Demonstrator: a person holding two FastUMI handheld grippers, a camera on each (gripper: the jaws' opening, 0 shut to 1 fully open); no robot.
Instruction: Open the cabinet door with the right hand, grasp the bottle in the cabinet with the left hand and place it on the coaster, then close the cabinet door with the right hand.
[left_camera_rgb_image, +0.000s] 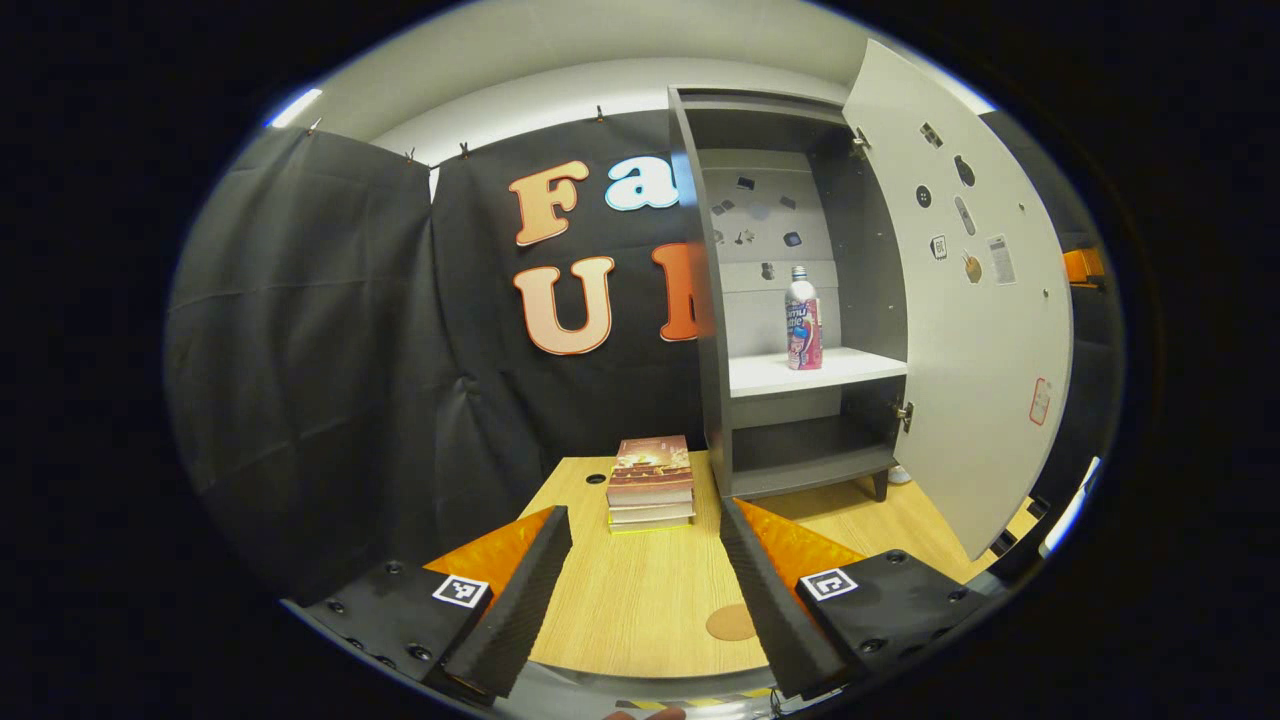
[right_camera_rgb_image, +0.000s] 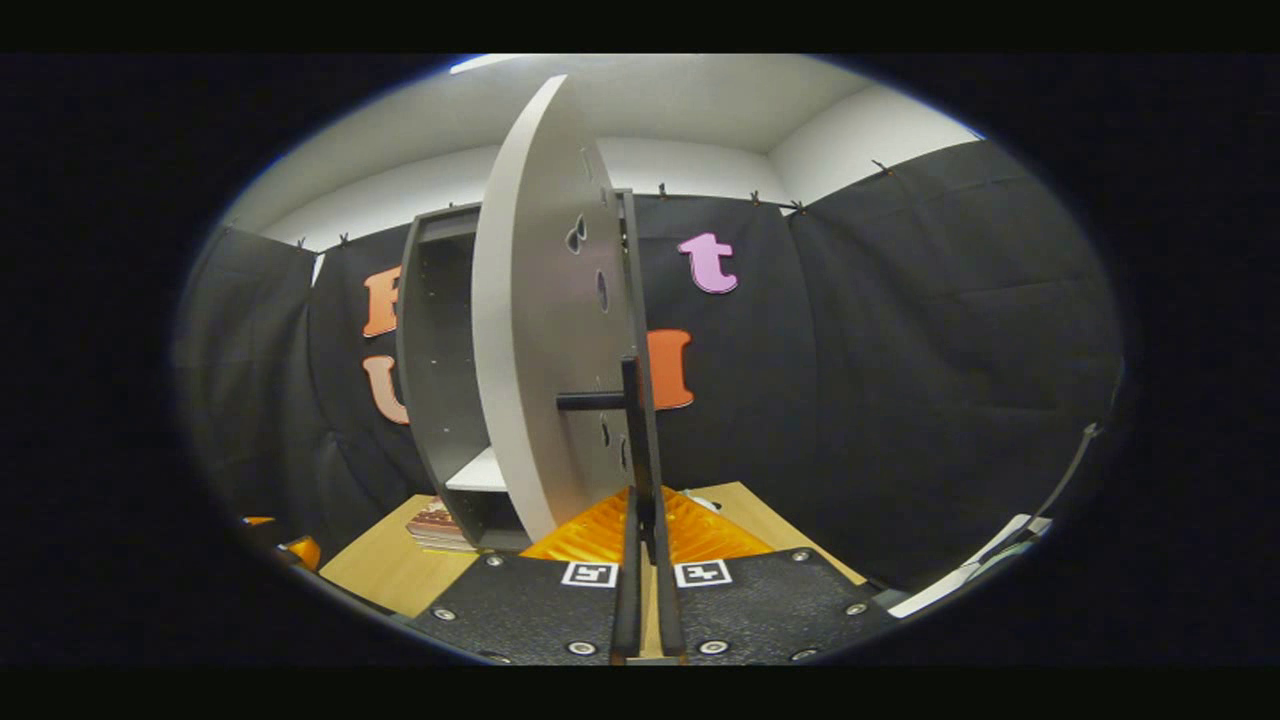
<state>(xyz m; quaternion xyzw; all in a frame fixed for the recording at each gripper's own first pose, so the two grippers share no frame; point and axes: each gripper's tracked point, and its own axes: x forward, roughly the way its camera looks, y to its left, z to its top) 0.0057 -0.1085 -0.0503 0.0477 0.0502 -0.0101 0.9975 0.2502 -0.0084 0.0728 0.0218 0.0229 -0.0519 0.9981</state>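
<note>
The grey cabinet (left_camera_rgb_image: 715, 300) stands on the wooden table with its door (left_camera_rgb_image: 970, 300) swung wide open to the right. A pink and white bottle (left_camera_rgb_image: 803, 320) stands upright on the white middle shelf (left_camera_rgb_image: 790, 375). My left gripper (left_camera_rgb_image: 643, 510) is open and holds nothing, low over the table and well short of the cabinet. A round brown coaster (left_camera_rgb_image: 731, 622) lies on the table between its fingers. In the right gripper view the door (right_camera_rgb_image: 540, 350) is edge-on, and my right gripper (right_camera_rgb_image: 646, 510) is shut on the black door handle (right_camera_rgb_image: 630, 420).
A stack of books (left_camera_rgb_image: 650, 482) lies on the table (left_camera_rgb_image: 630, 600) just left of the cabinet's foot. The open door reaches out over the table's right side. Black cloth walls close in the booth on all sides.
</note>
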